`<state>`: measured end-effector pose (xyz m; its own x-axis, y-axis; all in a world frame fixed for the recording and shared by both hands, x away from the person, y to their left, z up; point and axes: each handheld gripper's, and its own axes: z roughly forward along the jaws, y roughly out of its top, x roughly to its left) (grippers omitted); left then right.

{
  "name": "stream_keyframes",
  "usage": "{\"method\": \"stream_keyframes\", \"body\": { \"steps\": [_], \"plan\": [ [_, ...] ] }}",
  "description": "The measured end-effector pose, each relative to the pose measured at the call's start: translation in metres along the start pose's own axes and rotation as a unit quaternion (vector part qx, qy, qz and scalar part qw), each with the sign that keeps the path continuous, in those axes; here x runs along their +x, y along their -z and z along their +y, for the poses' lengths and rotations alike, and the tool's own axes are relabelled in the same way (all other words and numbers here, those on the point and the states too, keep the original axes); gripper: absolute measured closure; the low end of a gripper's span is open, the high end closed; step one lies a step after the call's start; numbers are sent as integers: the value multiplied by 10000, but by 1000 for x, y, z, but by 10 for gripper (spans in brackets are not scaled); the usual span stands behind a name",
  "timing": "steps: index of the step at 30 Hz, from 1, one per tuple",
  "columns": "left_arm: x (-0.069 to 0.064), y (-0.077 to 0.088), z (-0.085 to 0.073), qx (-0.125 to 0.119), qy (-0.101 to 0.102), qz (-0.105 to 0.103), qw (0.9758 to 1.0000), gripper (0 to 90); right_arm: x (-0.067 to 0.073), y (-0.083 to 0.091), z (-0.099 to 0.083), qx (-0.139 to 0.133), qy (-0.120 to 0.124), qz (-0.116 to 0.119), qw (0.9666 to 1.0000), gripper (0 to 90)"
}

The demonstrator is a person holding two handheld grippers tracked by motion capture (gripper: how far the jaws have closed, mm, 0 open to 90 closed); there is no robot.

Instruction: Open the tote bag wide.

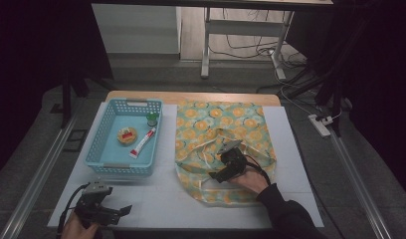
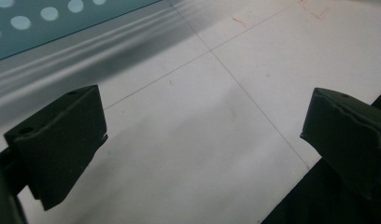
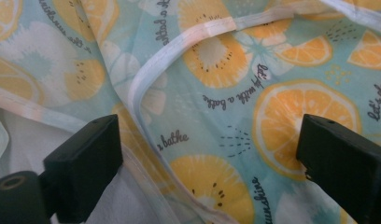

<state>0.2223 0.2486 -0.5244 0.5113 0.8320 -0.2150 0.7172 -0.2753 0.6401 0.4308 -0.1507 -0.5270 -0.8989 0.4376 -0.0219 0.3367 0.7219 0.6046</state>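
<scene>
Cotton tote bag [image 1: 218,144] lay flat right of the blue basket [image 1: 104,149]; our right gripper [image 3: 207,154] hovered over its mouth hem, jaws apart, nothing held. We feared pinching both layers together.

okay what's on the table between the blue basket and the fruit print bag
Nothing: in the high view a bare strip of white table separates the blue basket from the fruit-print bag.

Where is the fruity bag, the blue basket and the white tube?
Bag [image 1: 243,124], high view, on its flat printed cloth near the top.
Basket [image 1: 99,132], high view, on its left wall.
Tube [image 1: 143,143], high view, on the middle of its body.
</scene>
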Motion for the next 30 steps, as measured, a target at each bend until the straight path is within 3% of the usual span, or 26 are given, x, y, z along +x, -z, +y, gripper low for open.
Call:
{"method": "stream_keyframes", "body": {
  "steps": [9, 18, 21, 27, 30],
  "plan": [
    [0, 0, 0, 8, -4, 1, 10000, 0, -9, 8, -1, -110, -28, -67, 9999, 436],
    [0, 0, 0, 16, -7, 3, 10000, 0, -14, 14, -4, -99, 64, 110, 9999, 845],
    [0, 0, 0, 23, -3, -6, 10000, 1, -15, 14, -3, -80, 10, 164, 9998, 891],
    [0, -1, 0, 32, 3, -10, 10000, 1, -18, 20, 2, -119, -180, 371, 9991, 898],
    [0, -1, 0, 31, 6, -8, 10000, 1, -19, 25, 7, -192, -149, 437, 9987, 899]
  ]
}}
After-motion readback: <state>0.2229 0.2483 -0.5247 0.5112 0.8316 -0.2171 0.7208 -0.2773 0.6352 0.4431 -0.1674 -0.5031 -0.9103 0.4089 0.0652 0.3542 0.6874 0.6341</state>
